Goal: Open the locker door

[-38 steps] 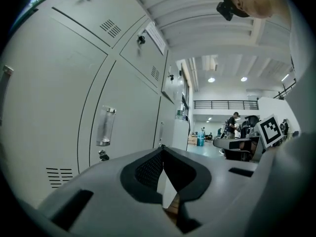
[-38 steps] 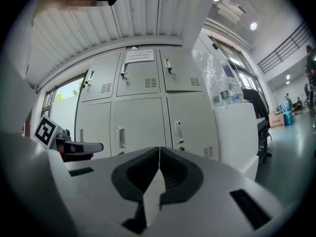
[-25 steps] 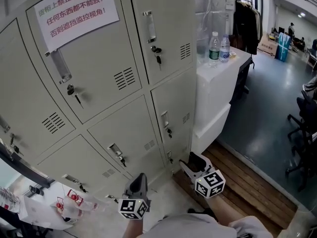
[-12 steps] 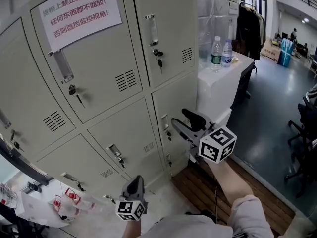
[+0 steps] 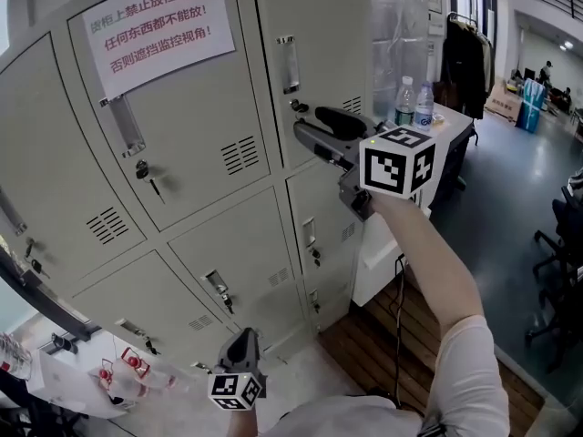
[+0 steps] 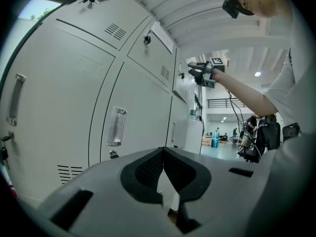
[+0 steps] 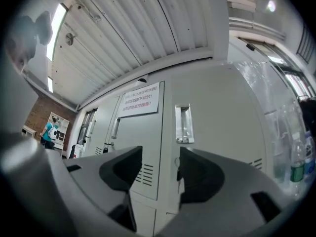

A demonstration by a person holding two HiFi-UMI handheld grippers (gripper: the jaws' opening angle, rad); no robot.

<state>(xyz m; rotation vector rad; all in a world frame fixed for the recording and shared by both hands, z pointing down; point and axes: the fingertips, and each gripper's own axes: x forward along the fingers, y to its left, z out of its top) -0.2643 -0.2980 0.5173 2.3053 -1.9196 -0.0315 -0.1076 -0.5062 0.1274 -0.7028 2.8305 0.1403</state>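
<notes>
1 notice (image 5: 157, 27) "任何东西都不能放" | R gripper (image 5: 308, 121) jaws wide by locker door (image 5: 323, 25) | L gripper (image 5: 244, 342) jaws together

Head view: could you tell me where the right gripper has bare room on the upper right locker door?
Bare panel lies above the handle and between handle and vent slots. It is crowded just below the handle, where the key hangs by the open right gripper.
</notes>
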